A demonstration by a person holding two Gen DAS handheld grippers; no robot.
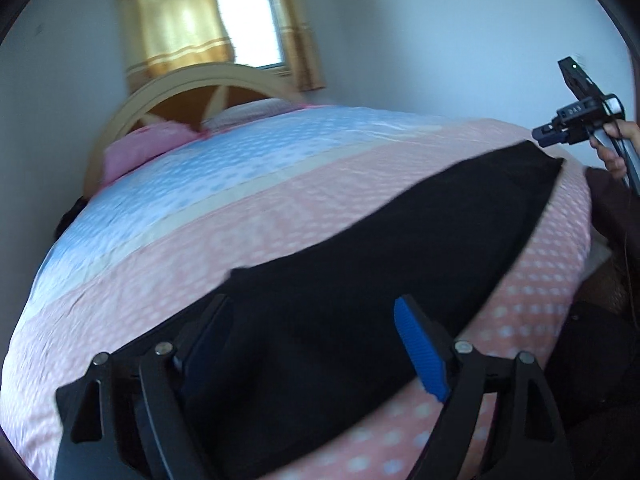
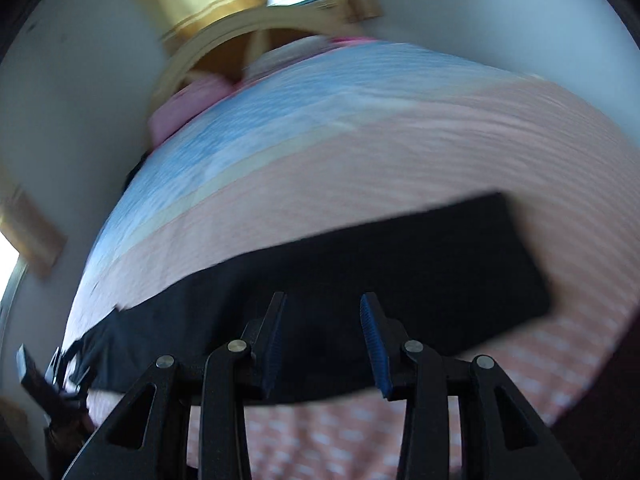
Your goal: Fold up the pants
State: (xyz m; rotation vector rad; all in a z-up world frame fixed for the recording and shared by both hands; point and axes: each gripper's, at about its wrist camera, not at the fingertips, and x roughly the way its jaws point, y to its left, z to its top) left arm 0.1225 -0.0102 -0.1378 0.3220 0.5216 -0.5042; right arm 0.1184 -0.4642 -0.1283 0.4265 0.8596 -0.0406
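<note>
Pants [image 1: 360, 264] lie flat on the bedspread [image 1: 200, 216]; pillow [image 1: 136, 148] well apart.

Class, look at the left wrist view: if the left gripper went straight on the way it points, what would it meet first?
Most likely the black pants on the bedspread: the open left gripper points straight at them. How near it is cannot be judged.

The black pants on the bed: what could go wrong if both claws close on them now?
The black pants look already doubled, so the open left claw may pinch only the top layer and pull the fold apart. The open right claw could also catch the pink bedspread beneath. Both views are blurred, so the aim may be off.
</note>
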